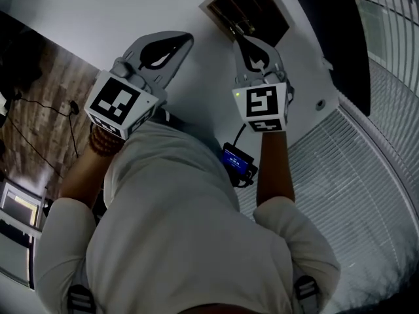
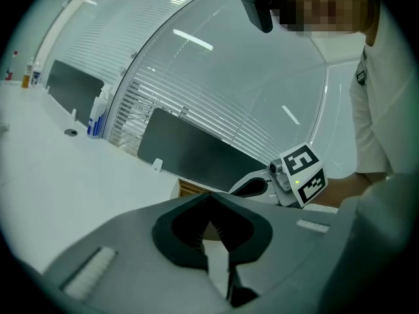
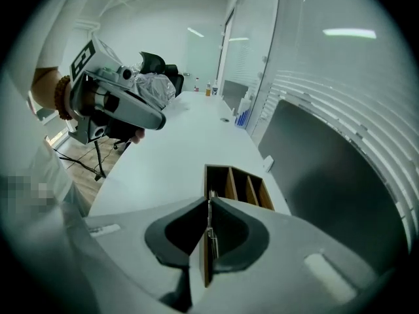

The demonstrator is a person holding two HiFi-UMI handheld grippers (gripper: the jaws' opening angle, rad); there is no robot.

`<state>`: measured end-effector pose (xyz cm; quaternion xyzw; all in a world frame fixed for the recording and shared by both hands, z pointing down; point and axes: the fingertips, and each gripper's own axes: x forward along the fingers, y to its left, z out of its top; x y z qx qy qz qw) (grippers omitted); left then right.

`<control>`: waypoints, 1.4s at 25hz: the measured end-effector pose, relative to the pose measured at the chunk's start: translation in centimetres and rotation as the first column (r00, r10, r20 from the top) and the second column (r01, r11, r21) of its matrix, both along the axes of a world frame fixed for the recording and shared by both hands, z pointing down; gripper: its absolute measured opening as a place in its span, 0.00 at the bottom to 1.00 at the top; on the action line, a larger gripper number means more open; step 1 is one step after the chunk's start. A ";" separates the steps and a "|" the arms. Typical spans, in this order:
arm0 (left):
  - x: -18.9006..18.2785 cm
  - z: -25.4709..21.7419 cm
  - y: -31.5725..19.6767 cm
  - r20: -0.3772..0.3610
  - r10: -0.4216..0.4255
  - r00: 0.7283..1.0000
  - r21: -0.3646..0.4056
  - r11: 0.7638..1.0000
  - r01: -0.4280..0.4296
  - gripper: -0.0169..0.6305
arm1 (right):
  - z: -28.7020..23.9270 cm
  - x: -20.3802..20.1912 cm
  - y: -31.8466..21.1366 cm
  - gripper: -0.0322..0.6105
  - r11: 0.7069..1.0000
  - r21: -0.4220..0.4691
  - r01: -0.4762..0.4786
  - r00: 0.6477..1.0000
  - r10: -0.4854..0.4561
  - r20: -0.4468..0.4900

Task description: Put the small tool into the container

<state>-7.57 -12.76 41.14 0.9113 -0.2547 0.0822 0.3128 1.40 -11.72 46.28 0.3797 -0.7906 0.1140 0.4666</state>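
Okay, one small tool (image 3: 211, 233), a thin metal sliver, stands on edge between the fingers of your right gripper (image 3: 209, 203). Those fingers are closed tight on it, and the tool's tip pokes just past the fingertips. Right beyond it sits one wooden container (image 3: 230, 183) on the white tabletop (image 3: 170, 136), with three slots side by side split by two dividers. All three slots are dark inside, so the contents can't be made out. In the right gripper view the tool tip lines up with the leftmost slot, but you can't tell if it is inside that slot or above the rim. Your left gripper (image 2: 209, 200) is off to the left, apart from the container, over bare tabletop. Its fingers are closed tip to tip with nothing held.
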 end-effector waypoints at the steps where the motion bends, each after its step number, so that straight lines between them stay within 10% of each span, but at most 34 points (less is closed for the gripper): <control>1: 0.1 -0.6 0.3 0.001 0.004 1.000 0.013 1.000 -0.004 0.03 | -0.7 0.2 0.2 0.07 1.000 0.018 -0.011 1.000 0.011 0.005; 9: 5.8 -3.5 4.6 -0.006 0.122 0.993 0.104 0.987 -0.121 0.03 | -6.8 4.2 3.6 0.05 0.953 0.214 -0.216 0.968 0.179 0.178; 16: 9.7 -7.2 8.0 -0.005 0.223 0.975 0.209 0.954 -0.217 0.03 | -13.6 9.2 8.6 0.05 0.782 0.311 -0.540 0.794 0.351 0.496; 24: 13.5 -12.0 13.1 -0.037 0.309 0.950 0.329 0.902 -0.280 0.03 | -18.8 14.2 15.4 0.05 0.560 0.419 -0.715 0.674 0.390 0.628; 35: 17.5 -16.0 20.4 -0.093 0.376 0.922 0.415 0.857 -0.307 0.03 | -23.5 15.7 23.1 0.05 0.416 0.434 -0.799 0.578 0.332 0.746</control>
